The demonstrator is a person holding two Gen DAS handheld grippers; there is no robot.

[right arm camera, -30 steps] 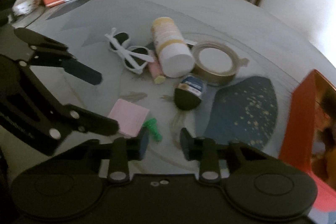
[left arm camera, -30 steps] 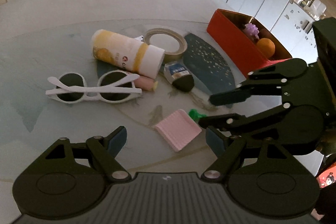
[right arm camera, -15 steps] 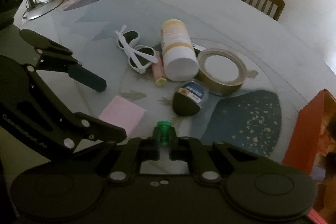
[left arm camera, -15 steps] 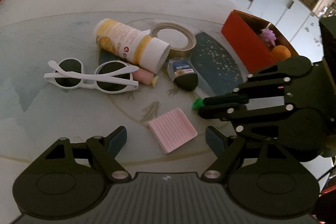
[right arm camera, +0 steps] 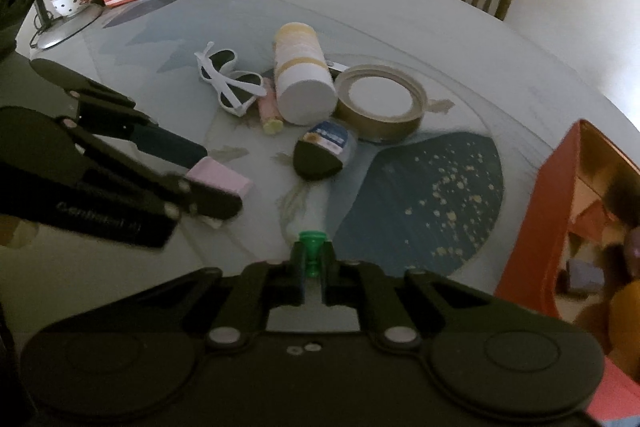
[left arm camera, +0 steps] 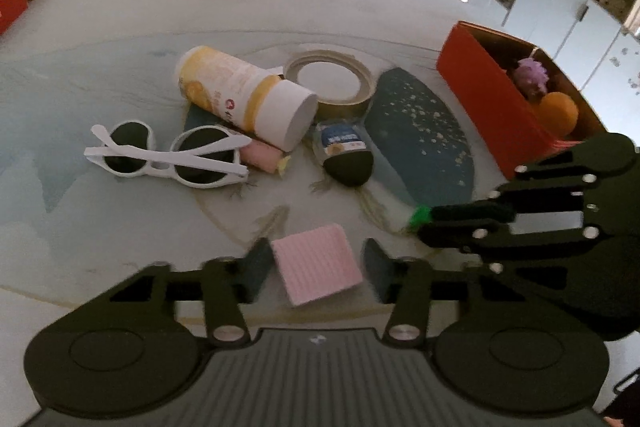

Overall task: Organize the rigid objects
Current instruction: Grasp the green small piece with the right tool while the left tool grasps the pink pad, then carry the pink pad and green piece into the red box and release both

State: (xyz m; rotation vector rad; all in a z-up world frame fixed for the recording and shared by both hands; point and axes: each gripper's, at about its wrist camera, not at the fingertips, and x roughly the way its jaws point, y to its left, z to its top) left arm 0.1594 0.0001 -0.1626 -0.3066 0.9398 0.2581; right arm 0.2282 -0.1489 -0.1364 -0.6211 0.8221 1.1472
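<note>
At the lower left of the left wrist view, the left gripper [left arm camera: 316,267] has just been closing around the pink ribbed pad [left arm camera: 317,269]. The pad lies between the fingers, but they seem not yet to press it; motion blur makes this unsure. At the right of the frame, the right gripper [left arm camera: 420,223] is now clamped on the small green piece [left arm camera: 419,215], which a second ago lay on the table [left arm camera: 120,27]. It probably goes next to the red box [left arm camera: 492,107]. The blue label on the dark egg-shaped object [left arm camera: 346,163] is too small to read.
</note>
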